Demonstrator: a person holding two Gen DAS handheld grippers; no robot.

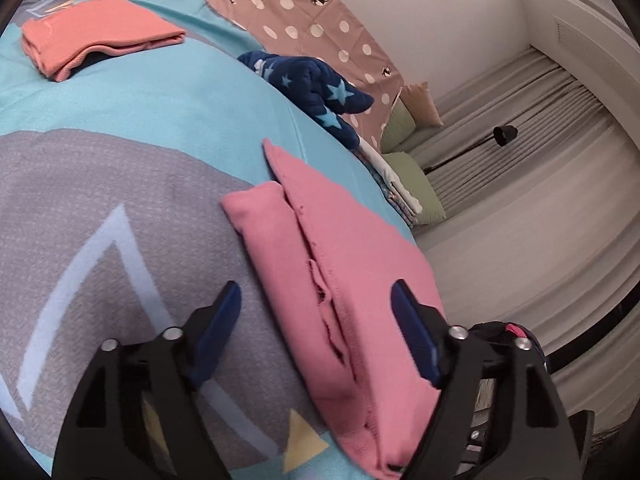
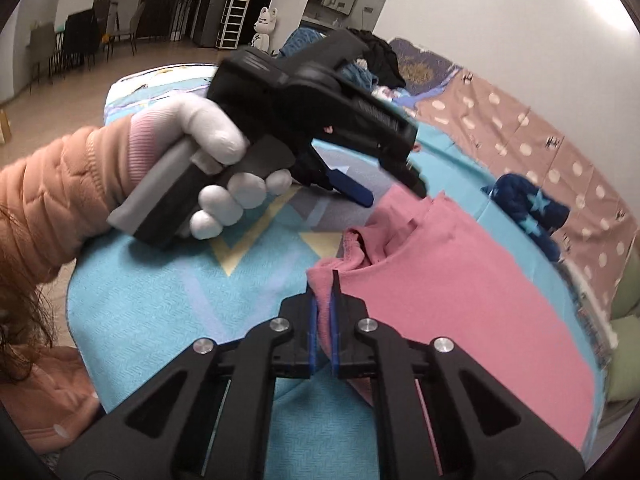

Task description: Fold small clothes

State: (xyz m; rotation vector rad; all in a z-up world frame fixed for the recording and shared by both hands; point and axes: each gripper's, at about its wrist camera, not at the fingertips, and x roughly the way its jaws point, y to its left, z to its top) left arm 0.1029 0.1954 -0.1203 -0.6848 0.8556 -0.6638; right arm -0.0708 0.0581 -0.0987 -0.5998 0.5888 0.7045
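A pink garment (image 1: pixel 340 280) (image 2: pixel 460 292) lies partly folded on the turquoise and grey bed cover (image 1: pixel 120 184) (image 2: pixel 168 304). My left gripper (image 1: pixel 316 312) stands open just above its near end, with the fold between the blue pads but not pressed. From the right wrist view that same left gripper (image 2: pixel 396 196) is held by a white-gloved hand (image 2: pixel 224 176) over the garment's far end. My right gripper (image 2: pixel 325 300) is shut on the near corner of the pink garment. A folded orange garment (image 1: pixel 96 36) lies at the far left.
A dark blue star-patterned garment (image 1: pixel 316 88) (image 2: pixel 532 208) lies crumpled beyond the pink one, next to a brown dotted sheet (image 1: pixel 312 20) (image 2: pixel 540 140). Green pillows (image 1: pixel 416 184) lie past the bed's edge. A pile of dark clothes (image 2: pixel 372 56) sits at the far end.
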